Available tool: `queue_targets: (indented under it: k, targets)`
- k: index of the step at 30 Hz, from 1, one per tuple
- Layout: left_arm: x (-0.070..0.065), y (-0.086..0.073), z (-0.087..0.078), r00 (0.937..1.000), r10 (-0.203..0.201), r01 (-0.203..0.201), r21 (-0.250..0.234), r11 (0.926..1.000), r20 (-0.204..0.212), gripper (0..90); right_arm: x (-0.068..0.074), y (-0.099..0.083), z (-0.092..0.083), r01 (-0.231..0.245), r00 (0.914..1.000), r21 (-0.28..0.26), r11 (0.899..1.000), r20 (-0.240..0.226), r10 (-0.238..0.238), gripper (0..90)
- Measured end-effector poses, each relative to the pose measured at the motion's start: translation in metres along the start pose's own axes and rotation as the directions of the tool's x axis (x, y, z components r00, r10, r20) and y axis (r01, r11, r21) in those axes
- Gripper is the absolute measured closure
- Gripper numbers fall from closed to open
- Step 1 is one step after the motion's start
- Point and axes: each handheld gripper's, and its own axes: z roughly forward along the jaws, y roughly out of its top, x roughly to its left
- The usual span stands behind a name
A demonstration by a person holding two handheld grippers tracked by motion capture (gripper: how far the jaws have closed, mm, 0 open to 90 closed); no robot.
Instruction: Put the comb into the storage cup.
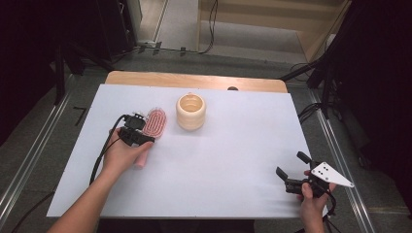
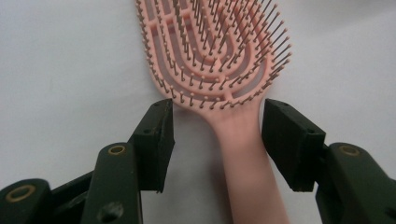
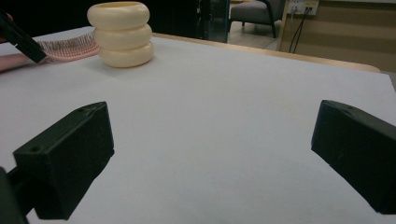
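Left gripper [image 2: 217, 135] jaws straddle pink plastic bristle hairbrush [image 2: 219, 60] neck w/ a gap, apparently unpinched; close squarely before lifting.

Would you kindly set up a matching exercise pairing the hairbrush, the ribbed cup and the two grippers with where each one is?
Things:
1. pink hairbrush
2. cream ribbed cup
3. left gripper
4. right gripper

Places or states:
A. open over bare white table at the near right corner
B. standing upright behind the middle of the table
C. lying flat, bristles up
D. jaws either side of the brush handle, a gap showing at the left one

Pairs: 1-C, 2-B, 3-D, 4-A
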Motion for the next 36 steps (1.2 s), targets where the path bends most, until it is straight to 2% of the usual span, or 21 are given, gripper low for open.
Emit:
queue_targets:
  k: [2,7,8,9,12,14,19,22,25,31,36]
  targets:
    - [0.001,0.000,0.001,0.9996,-0.007,0.006,0.019,0.9998,0.027,47.1,0.000,0.000,0.000,-0.001,1.0000,0.001,1.000,-0.002,0.001,0.0]
    - [-0.001,0.000,0.002,0.9999,-0.005,0.004,0.023,0.9997,0.013,53.8,0.000,0.000,0.000,0.001,1.0000,0.002,1.000,0.001,-0.001,0.0]
    - [-0.001,0.000,0.002,0.9998,-0.014,0.014,0.025,0.9996,0.012,54.6,0.000,0.000,0.000,0.001,1.0000,0.001,1.000,0.001,-0.001,0.0]
    - [0.000,0.001,0.002,0.9998,-0.019,0.019,0.025,0.9995,0.011,59.6,0.000,0.000,0.000,0.001,1.0000,0.002,1.000,0.002,-0.001,0.0]
    - [0.002,0.001,0.002,0.9994,-0.034,0.034,0.024,0.9992,0.002,63.4,0.000,0.000,0.000,0.001,1.0000,0.002,1.000,0.003,-0.001,0.0]
    - [0.004,0.000,0.002,0.9987,-0.051,0.050,0.021,0.9985,0.010,66.1,0.000,0.000,0.000,0.002,1.0000,0.004,1.000,0.005,-0.002,0.0]
    - [0.004,-0.003,0.002,0.9986,-0.053,0.053,-0.002,0.9986,0.007,69.6,0.000,0.000,0.000,0.001,1.0000,0.003,1.000,0.004,-0.001,0.0]
    - [0.007,-0.005,0.001,0.9982,-0.056,0.057,-0.016,0.9983,0.022,69.8,0.000,0.000,0.000,0.001,1.0000,0.004,1.000,0.005,-0.001,0.0]
    - [0.009,-0.009,0.001,0.9967,-0.070,0.073,-0.066,0.9952,0.042,69.9,0.000,0.000,0.000,-0.001,1.0000,0.003,1.000,0.007,0.001,0.0]
    - [0.010,-0.012,-0.003,0.9973,-0.055,0.060,-0.122,0.9907,0.049,70.1,0.000,0.000,0.000,0.001,1.0000,0.005,1.000,0.007,-0.001,0.0]
    - [0.011,-0.014,-0.005,0.9969,-0.047,0.056,-0.147,0.9876,0.063,70.1,0.000,0.000,0.000,-0.001,1.0000,0.004,1.000,0.010,0.001,0.0]
